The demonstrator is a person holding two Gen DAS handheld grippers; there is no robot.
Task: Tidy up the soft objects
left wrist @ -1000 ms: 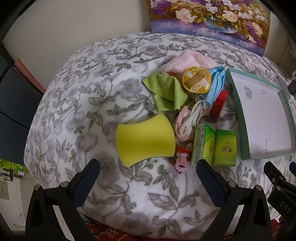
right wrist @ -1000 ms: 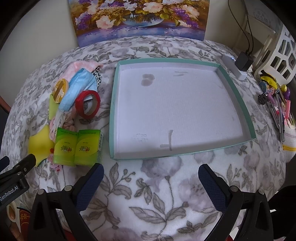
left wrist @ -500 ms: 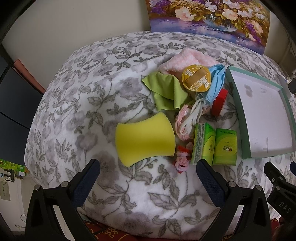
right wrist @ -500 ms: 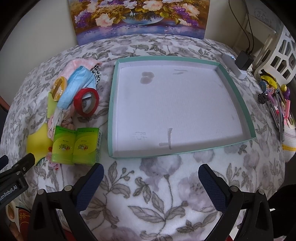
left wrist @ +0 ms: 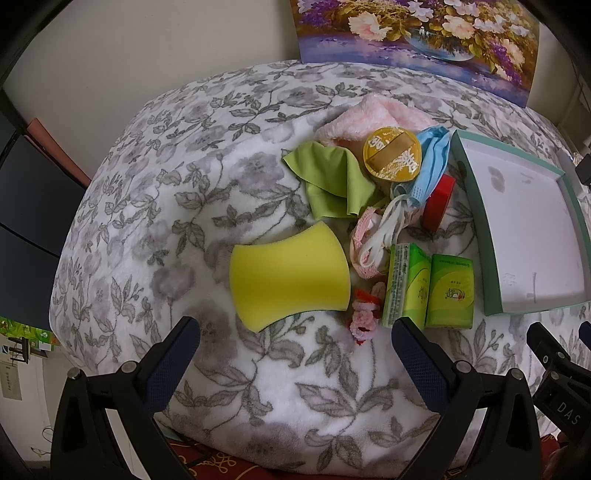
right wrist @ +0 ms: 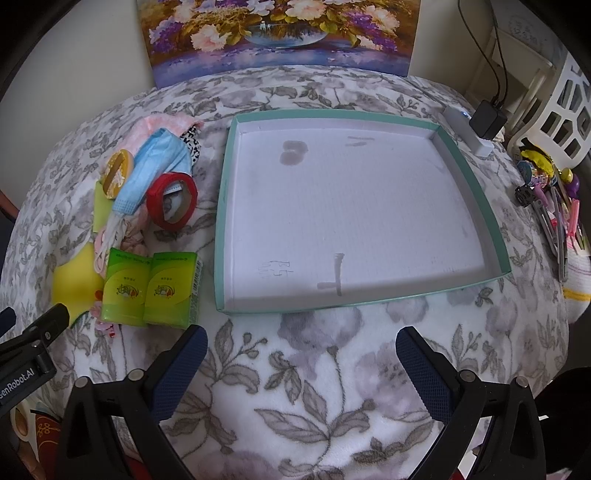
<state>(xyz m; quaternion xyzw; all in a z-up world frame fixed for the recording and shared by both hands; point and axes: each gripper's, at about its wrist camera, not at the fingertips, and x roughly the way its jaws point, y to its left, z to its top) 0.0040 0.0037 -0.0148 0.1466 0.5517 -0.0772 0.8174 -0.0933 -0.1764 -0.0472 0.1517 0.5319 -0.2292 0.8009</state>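
Both tongs are hovering above a surface draped in a white fleece blanket with grey flowers (right wrist: 317, 369), and each is standing wide apart with nothing between its blue-padded fingers.

The left tongs (left wrist: 295, 343) are pointing at a yellow foam sponge with curved sides (left wrist: 290, 278), which is lying flat on the blanket just ahead of them. Beyond it, a crumpled green cloth (left wrist: 332, 181) is lying against a fluffy pink towel (left wrist: 373, 116). A round yellow powder puff with a tan strap (left wrist: 393, 158) is resting on top of that heap, beside a light blue face mask (left wrist: 432, 166) whose white loops are trailing over a pink lacy piece (left wrist: 364, 236). A red ring of tape (left wrist: 439, 201) is standing on edge near the mask. Two green tissue packs (left wrist: 430, 291) are sitting side by side, right of the sponge, with a small pink and red knitted bit (left wrist: 364, 314) just beside them.

The right tongs (right wrist: 301, 354) are facing a shallow white tray with a teal rim (right wrist: 221, 236), which is holding nothing. The soft things are lying in a cluster to its left. A flower painting (right wrist: 280, 33) is leaning on the wall behind, and a white power strip (right wrist: 467, 131) and assorted small items (right wrist: 550, 206) are sitting to the tray's right.
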